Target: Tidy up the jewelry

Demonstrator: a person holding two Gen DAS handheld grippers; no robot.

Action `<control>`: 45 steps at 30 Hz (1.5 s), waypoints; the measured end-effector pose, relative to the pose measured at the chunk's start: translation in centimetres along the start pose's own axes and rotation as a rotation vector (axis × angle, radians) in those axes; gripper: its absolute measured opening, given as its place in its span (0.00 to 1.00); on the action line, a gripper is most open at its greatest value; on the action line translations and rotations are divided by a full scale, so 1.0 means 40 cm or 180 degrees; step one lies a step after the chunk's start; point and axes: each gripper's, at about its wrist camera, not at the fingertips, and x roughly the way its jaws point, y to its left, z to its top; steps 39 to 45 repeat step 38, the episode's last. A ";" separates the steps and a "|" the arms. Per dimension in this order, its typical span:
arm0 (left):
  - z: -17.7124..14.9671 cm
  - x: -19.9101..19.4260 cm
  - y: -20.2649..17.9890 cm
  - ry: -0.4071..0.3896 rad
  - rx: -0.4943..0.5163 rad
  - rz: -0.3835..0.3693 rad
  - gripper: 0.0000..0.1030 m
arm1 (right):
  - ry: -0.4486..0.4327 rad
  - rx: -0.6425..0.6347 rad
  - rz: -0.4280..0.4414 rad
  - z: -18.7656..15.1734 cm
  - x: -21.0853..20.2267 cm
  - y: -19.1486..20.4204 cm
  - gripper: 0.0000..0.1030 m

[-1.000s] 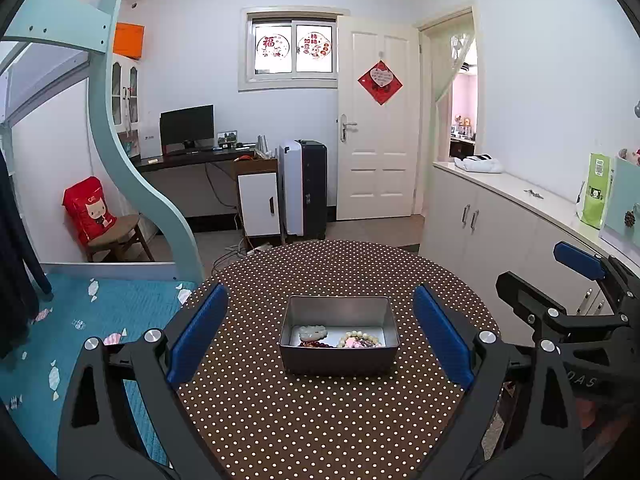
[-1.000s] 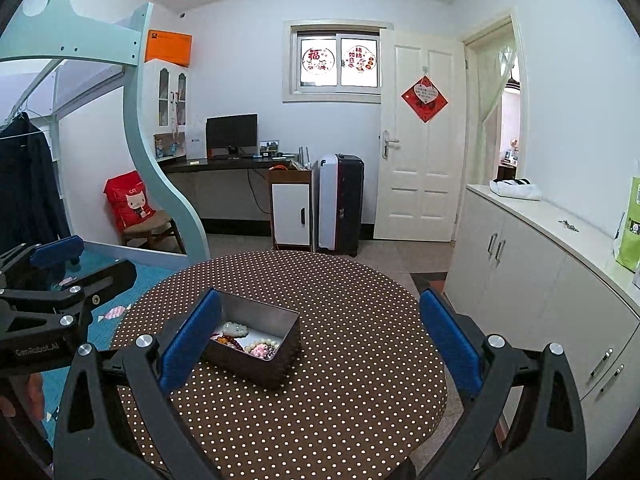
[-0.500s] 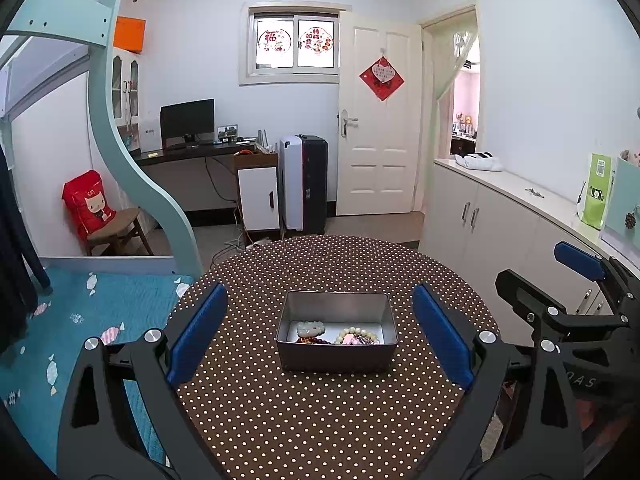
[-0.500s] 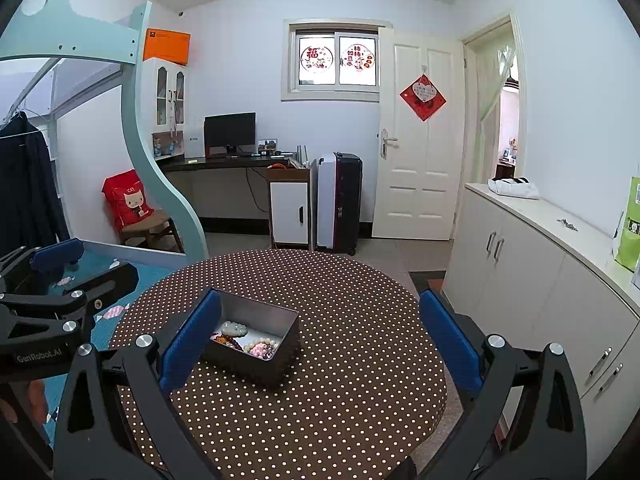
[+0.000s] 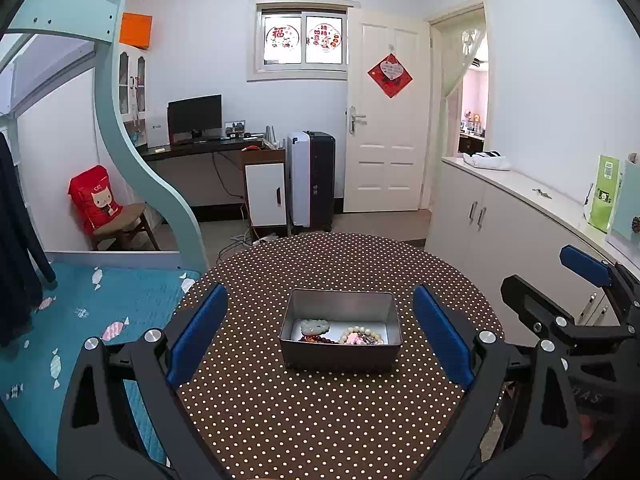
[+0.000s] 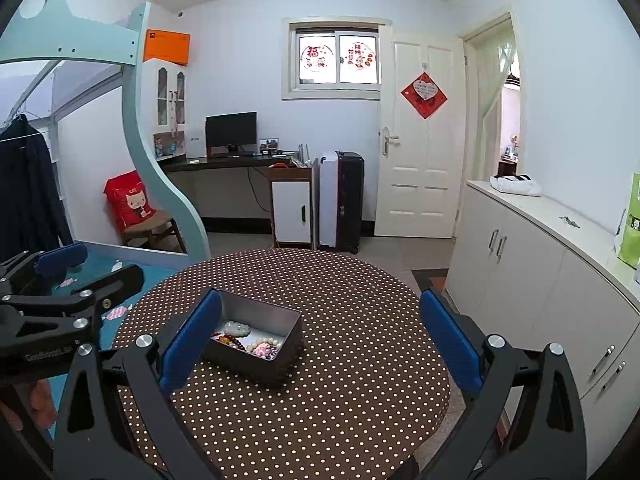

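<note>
dotted table [image 5: 320, 408], 1 metal tin [image 5: 340, 354] of beads, 2 wide-apart tongs [image 5: 318, 338] [image 6: 318, 342]

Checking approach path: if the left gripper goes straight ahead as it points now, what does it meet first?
Probably the metal tin centred between the open left gripper fingers, near wall first; depth is unclear.

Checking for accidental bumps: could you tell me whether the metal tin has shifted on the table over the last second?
No. The metal tin keeps the same place and angle against the far edge of the dotted table in both views.
</note>
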 end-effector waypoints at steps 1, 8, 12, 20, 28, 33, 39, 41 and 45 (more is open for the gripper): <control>0.000 0.000 0.001 0.0010 -0.0012 0.0003 0.91 | -0.0004 -0.0011 0.0015 0.000 -0.002 0.003 0.93; 0.002 -0.004 0.004 0.0010 -0.0024 0.0000 0.91 | -0.0011 -0.0001 0.0014 0.003 -0.004 0.006 0.93; 0.002 -0.004 0.003 0.0014 -0.0006 0.0020 0.91 | -0.0010 0.0007 0.0008 0.006 -0.004 0.005 0.93; 0.001 0.003 0.008 0.0035 -0.0005 0.0024 0.91 | 0.0028 0.0032 0.0000 0.003 0.003 0.001 0.93; 0.001 0.010 0.012 0.0063 -0.0029 0.0051 0.91 | 0.0071 0.0069 0.0030 0.002 0.014 0.001 0.93; 0.001 0.015 0.010 0.0115 -0.0030 0.0083 0.91 | 0.0087 0.0061 0.0027 0.002 0.017 0.004 0.93; -0.002 0.023 0.012 0.0149 -0.0042 0.0084 0.91 | 0.0089 0.0056 0.0031 0.002 0.017 0.008 0.93; -0.002 0.023 0.012 0.0149 -0.0042 0.0084 0.91 | 0.0089 0.0056 0.0031 0.002 0.017 0.008 0.93; -0.002 0.023 0.012 0.0149 -0.0042 0.0084 0.91 | 0.0089 0.0056 0.0031 0.002 0.017 0.008 0.93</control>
